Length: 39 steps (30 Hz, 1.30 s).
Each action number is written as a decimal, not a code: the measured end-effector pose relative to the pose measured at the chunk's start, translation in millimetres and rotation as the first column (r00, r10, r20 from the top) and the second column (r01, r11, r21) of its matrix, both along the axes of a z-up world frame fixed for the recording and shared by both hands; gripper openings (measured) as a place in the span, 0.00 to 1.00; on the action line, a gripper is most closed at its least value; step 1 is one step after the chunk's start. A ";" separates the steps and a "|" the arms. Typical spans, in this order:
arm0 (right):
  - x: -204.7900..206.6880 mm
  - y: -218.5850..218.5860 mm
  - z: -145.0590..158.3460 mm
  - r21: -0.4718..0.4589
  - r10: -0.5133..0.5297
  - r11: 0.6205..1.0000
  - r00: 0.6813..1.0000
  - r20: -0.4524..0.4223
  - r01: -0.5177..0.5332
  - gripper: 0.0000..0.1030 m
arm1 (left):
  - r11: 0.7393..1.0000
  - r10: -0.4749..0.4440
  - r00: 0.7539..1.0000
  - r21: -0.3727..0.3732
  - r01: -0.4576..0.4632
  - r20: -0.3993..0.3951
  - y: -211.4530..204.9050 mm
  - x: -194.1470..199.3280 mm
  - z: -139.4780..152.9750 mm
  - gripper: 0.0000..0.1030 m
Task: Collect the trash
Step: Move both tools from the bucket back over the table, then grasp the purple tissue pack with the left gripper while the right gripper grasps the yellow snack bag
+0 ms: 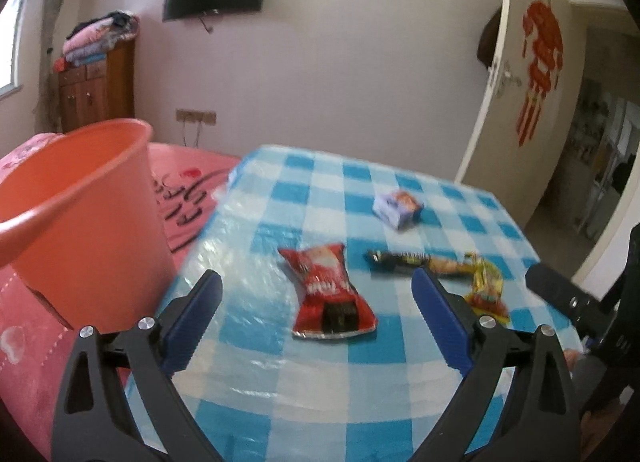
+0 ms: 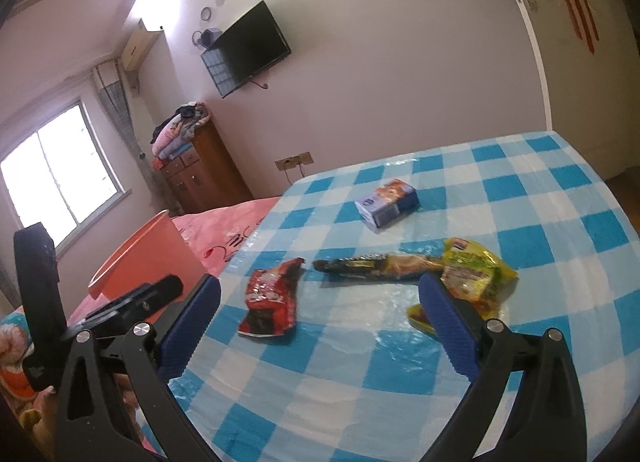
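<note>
Left gripper [image 1: 316, 290] tilted downward, blue-padded fingers [image 1: 192, 322] spread wide with nothing gripped, right gripper [image 2: 320, 294] likewise angled down, its fingers [image 2: 188, 326] wide apart and empty, both side by side.

I see pale lilac walls [image 2: 380, 61] with a dark television [image 2: 250, 47] mounted high. A wooden cabinet [image 2: 204, 177] stands in the corner, folded bedding [image 2: 180, 129] piled on top. Daylight pours through the window [image 2: 60, 177]; an air conditioner [image 2: 140, 45] hangs above it. A white door [image 1: 520, 73] bearing red paper decoration [image 1: 540, 65] stands open.
</note>
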State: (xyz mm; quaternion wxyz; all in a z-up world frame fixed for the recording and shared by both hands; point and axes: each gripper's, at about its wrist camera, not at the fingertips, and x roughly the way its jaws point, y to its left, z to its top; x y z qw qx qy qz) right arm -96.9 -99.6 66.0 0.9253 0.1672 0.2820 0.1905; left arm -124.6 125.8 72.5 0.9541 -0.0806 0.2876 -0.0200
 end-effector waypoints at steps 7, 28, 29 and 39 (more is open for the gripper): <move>3.5 -28.4 -14.7 0.026 -0.066 0.997 0.996 -0.055 0.067 0.95 | 0.998 -0.031 0.997 0.044 0.034 -0.071 -18.8 12.6 -12.5 0.93; 34.8 -93.1 -56.0 0.164 -0.094 0.977 0.965 -0.245 0.137 0.95 | 0.994 -0.052 0.974 0.081 0.072 -0.223 -61.5 57.9 -38.2 0.93; 36.1 -92.1 -56.7 0.169 -0.086 0.977 0.965 -0.247 0.130 0.95 | 0.993 -0.058 0.974 0.087 0.079 -0.220 -64.0 62.3 -35.2 0.93; 48.0 -86.2 -58.1 0.156 -0.069 0.982 0.967 -0.246 0.110 0.95 | 0.966 -0.182 0.963 0.148 0.213 -0.199 -103.0 128.6 -2.9 0.93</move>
